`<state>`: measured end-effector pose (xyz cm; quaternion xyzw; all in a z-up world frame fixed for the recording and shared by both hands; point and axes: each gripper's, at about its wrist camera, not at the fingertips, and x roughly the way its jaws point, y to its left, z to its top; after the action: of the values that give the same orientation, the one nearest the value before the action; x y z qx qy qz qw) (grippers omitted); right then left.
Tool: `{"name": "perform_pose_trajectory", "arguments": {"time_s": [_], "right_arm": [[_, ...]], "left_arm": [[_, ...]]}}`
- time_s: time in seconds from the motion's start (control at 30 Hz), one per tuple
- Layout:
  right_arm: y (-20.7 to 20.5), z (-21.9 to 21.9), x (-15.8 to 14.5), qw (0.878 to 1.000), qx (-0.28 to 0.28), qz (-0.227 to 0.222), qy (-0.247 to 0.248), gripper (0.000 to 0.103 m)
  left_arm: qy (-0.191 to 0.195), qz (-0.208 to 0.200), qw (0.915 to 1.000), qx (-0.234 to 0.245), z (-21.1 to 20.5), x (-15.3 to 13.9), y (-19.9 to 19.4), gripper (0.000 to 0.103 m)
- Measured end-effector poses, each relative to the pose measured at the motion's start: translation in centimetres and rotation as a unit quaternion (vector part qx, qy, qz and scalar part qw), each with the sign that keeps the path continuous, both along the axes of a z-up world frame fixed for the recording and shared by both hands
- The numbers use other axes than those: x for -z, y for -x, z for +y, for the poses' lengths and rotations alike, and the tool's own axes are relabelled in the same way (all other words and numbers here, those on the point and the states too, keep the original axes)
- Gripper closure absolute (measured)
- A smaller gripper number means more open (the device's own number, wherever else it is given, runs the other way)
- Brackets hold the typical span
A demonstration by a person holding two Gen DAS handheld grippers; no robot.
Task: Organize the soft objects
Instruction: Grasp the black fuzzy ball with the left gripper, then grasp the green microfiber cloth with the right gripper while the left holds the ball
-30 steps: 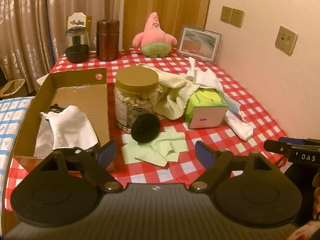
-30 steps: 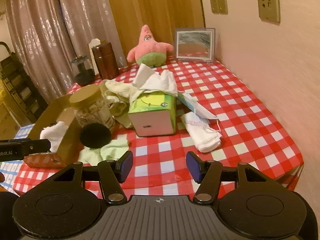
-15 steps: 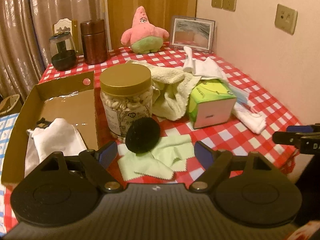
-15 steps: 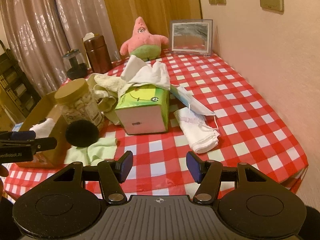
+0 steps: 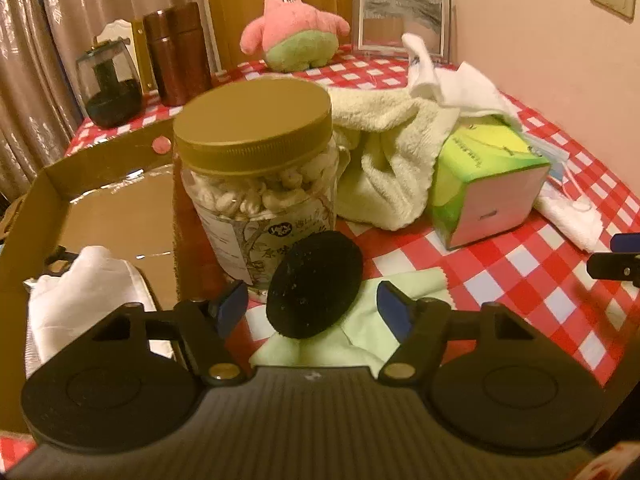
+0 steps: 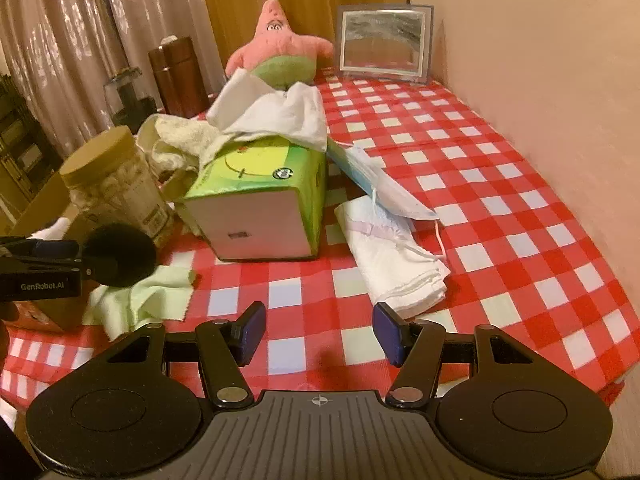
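closing in on the black puff, the left claw points steeply down at it with its blue pads to either side, narrowing but not yet pressing — the puff sits in the gap, propped on edge against the nut jar and over the pale green cloth, which likely makes it the easiest soft thing to reach first. just left of the jar lies the cardboard box, already holding a white cloth, so it reads as the place where the soft things are being gathered. the rest wait on the checked surface: a cream towel slumped behind the jar, a white cloth draped on the green tissue box, a face mask leaning off that box, and a folded white cloth flat beside it. the right claw also tilts downward, low over the near edge of the surface, its pads apart with nothing between them; the folded cloth lies just ahead of its right pad, a likely next pick. the pink plush sits upright at the far end, well apart from both.
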<state>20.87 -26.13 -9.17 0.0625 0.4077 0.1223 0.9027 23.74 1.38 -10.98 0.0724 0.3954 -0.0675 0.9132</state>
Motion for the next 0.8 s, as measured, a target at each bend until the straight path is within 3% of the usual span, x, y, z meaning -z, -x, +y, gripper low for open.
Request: {"name": "perform_pose_trajectory", "arguments": {"time_s": [0.27,0.5,0.8], "right_arm": [[-1.5,0.9,1.5,1.000,-0.015,-0.004,0.025,0.044],[-1.8,1.4,2.1,0.999,-0.028,-0.006,0.035,0.044],[-1.3,5.6,1.6,0.993,-0.115,-0.023,0.013,0.044]], "left_arm": [[0.002,0.010,0.9999,0.007,-0.5,1.1,-0.9,0.058],[0.023,0.015,0.9996,0.008,-0.4,1.1,-0.5,0.090],[0.068,-0.003,0.9977,-0.004,1.2,-1.7,1.0,0.092]]}}
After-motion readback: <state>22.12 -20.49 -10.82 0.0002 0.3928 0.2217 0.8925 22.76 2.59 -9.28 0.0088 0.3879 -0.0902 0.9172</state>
